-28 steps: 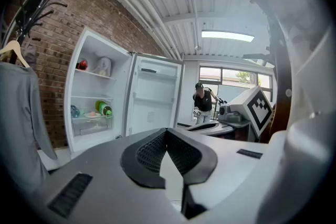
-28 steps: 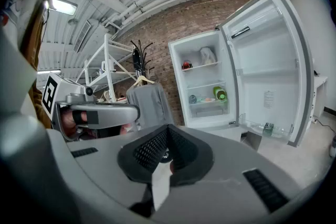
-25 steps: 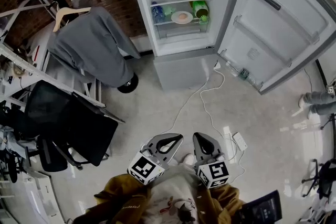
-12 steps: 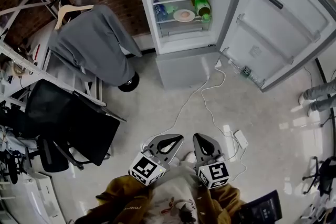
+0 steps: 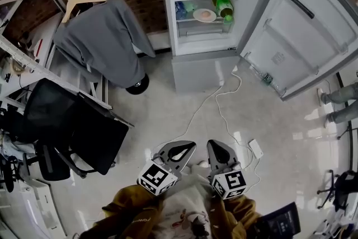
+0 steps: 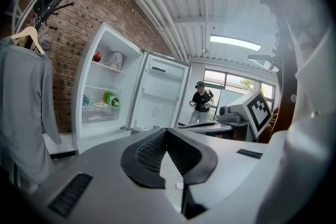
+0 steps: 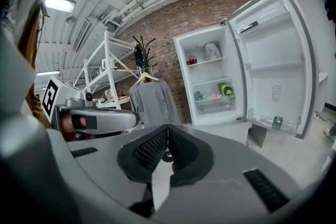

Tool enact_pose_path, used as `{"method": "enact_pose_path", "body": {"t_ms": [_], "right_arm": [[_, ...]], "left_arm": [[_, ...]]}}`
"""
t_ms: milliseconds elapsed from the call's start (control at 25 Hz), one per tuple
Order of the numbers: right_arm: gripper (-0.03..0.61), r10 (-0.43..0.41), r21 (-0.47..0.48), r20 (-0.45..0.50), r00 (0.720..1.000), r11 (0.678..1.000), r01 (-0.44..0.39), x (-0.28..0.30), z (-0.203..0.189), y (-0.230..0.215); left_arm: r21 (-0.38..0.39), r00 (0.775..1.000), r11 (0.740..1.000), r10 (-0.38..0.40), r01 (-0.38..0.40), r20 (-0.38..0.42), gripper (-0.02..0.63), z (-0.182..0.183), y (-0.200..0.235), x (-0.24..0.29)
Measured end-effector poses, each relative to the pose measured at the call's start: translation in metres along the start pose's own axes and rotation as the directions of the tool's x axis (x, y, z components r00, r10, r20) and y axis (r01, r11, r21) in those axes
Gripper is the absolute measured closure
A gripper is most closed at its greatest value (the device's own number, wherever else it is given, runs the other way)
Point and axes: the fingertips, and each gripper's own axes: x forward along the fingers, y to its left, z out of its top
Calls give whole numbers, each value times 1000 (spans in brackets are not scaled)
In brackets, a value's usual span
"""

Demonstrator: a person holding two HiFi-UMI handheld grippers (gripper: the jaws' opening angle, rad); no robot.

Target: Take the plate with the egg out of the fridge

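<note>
The white fridge (image 5: 224, 36) stands open at the top of the head view, its door (image 5: 302, 31) swung out to the right. A plate with an egg (image 5: 205, 14) lies on a middle shelf between a blue-capped bottle (image 5: 180, 10) and a green bottle (image 5: 224, 7). The same plate (image 7: 214, 96) shows small in the right gripper view, and faintly as a plate (image 6: 101, 104) in the left gripper view. Both grippers hang close to my body, far from the fridge. The left gripper (image 5: 184, 146) and the right gripper (image 5: 215, 145) are shut with nothing in them.
A grey garment on a hanger (image 5: 100, 45) hangs left of the fridge. A black office chair (image 5: 72, 131) stands at the left. White cables (image 5: 224, 115) and a power strip (image 5: 255, 149) lie on the floor between me and the fridge. A person (image 6: 200, 103) stands far off.
The head view has shifted so the fridge and plate sit further right and higher. Both grippers stay shut in the same place near my body.
</note>
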Motion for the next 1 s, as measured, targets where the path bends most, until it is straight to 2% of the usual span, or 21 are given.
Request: {"method": "enact_pose_path", "body": {"t_ms": [200,400,760,1000], "right_arm": [[572,-33,39,6,999,999,33,20,-6,13],[572,-43,34,-16,999,998,44,27,-6,21],[572,-70,55,-27,997,996,71,45,-1,-5],[572,-52,70,2,999,996,52,80,21,-41]], "left_arm": [[-13,1000,1000,-14,14,-12,606,-8,21,-18],[-54,1000,998,-23,23,-3,605,-12,33,-23],[-76,999,997,-33,33,1,606,-7,49,0],[-68,1000,998,-11,10,-4,606,13,85,37]]}}
